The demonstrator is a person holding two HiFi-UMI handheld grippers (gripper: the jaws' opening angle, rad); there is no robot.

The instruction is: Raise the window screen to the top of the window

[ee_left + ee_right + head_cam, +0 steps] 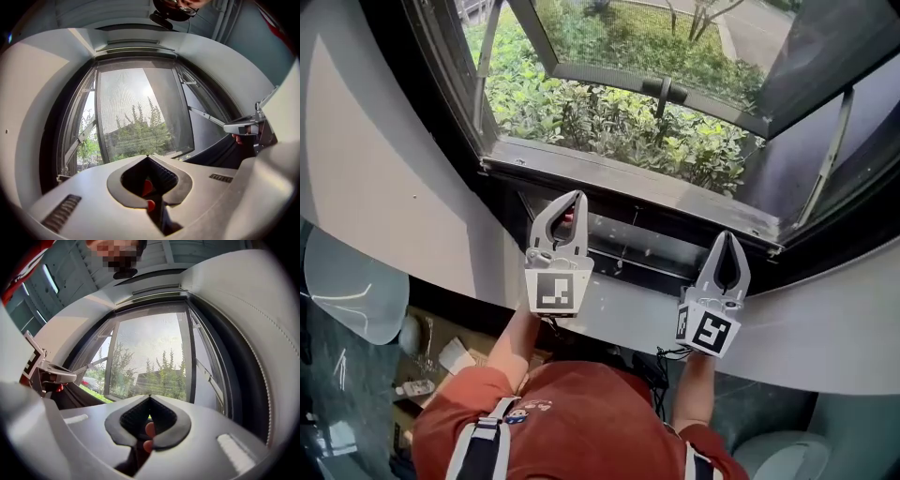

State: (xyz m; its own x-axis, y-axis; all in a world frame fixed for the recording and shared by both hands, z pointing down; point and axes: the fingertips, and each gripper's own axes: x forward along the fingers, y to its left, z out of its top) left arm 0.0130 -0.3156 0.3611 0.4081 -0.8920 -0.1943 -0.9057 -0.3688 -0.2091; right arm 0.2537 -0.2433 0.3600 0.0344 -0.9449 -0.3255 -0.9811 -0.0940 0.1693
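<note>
The window screen (pixel 136 112) shows as fine grey mesh across the window opening in the left gripper view. In the right gripper view the same window screen (pixel 150 345) stands ahead, with trees behind it. My left gripper (pixel 572 195) points at the dark lower window frame (pixel 647 248), its jaws closed tip to tip with nothing between them (pixel 148 156). My right gripper (pixel 728 234) is beside it to the right, also shut and empty (pixel 150 396). Neither touches the screen. Each gripper shows at the edge of the other's view.
An outward-tilted sash bar with a black handle (pixel 666 91) hangs over green shrubs (pixel 609 117). A grey sill (pixel 619 178) runs under the opening. White curved wall (pixel 384 187) surrounds the window. Small items lie on the floor at the lower left (pixel 422 366).
</note>
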